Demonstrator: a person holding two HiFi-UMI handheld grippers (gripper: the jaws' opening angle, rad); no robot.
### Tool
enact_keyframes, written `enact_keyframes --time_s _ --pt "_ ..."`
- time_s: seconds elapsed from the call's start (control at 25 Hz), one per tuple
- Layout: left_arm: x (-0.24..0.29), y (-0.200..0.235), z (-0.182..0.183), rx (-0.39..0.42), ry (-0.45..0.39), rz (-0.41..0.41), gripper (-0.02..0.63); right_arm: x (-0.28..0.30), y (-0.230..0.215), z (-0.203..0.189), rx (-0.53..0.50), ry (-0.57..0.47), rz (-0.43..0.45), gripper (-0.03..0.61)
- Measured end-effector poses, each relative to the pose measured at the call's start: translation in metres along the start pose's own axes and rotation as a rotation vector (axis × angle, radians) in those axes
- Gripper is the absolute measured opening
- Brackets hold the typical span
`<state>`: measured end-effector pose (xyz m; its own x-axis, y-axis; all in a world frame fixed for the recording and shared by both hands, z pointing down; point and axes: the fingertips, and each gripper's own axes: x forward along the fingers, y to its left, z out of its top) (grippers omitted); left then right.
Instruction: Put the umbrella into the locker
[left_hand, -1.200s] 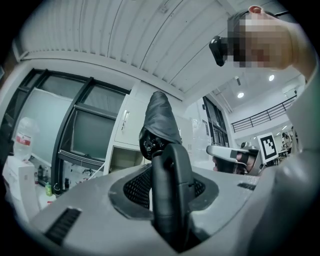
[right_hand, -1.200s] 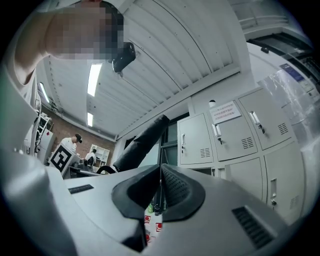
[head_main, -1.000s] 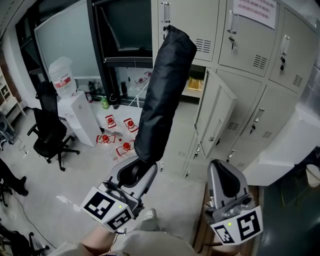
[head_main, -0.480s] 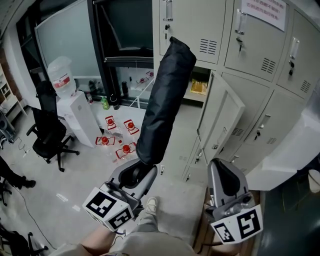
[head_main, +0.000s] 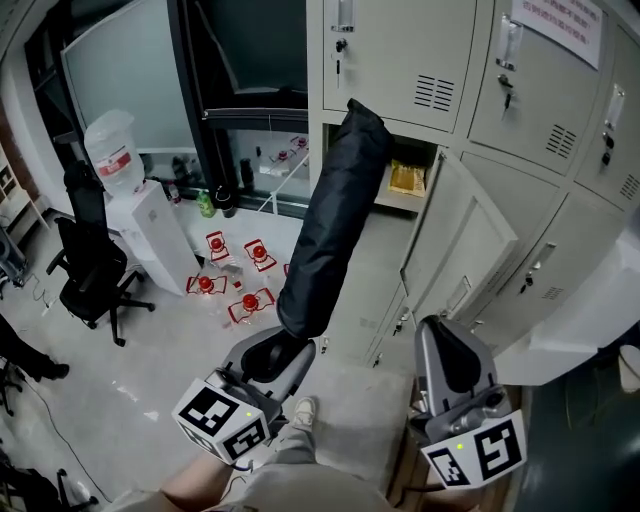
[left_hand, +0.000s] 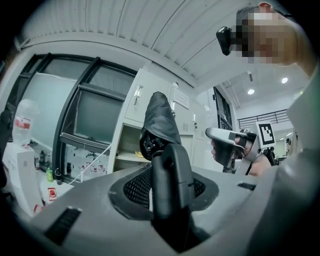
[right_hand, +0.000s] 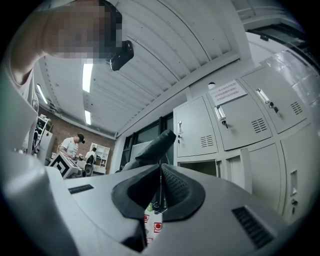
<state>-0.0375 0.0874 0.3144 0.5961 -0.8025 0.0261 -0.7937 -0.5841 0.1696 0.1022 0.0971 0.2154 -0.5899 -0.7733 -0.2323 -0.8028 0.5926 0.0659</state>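
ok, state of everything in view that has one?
umbrella: folded, in its sleeve, held up at a tilt
left gripper: jaws shut on umbrella handle
right gripper: jaws shut, empty
locker door: swung open
open locker: yellow packet on shelf, umbrella not inside
upper lockers: shut

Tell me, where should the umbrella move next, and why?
Probably ease the left tongs forward so the umbrella goes tip-first into the open locker compartment: they grip its handle, its tip is up by the opening, and the door is swung aside.
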Motion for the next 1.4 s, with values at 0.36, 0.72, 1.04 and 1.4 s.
enact_keyframes --time_s 0.36,0.72,1.04,1.4 --pt "0.039 0.039 -0.017 -0.046 0.049 -0.017 0.138 0.052 -0.023 -0.023 0.005 0.029 -0.003 0.014" --pt "0.070 0.075 -0.036 -0.061 0.129 -0.014 0.138 0.096 -0.041 -0.044 0.016 0.066 -0.008 0.014" --pt "0.095 0.105 -0.041 -0.063 0.171 -0.012 0.138 0.129 -0.054 -0.054 0.013 0.091 -0.022 0.014" --pt "0.140 0.137 -0.043 -0.102 0.226 -0.067 0.138 0.166 -0.066 -0.064 0.009 0.119 -0.053 0.014"
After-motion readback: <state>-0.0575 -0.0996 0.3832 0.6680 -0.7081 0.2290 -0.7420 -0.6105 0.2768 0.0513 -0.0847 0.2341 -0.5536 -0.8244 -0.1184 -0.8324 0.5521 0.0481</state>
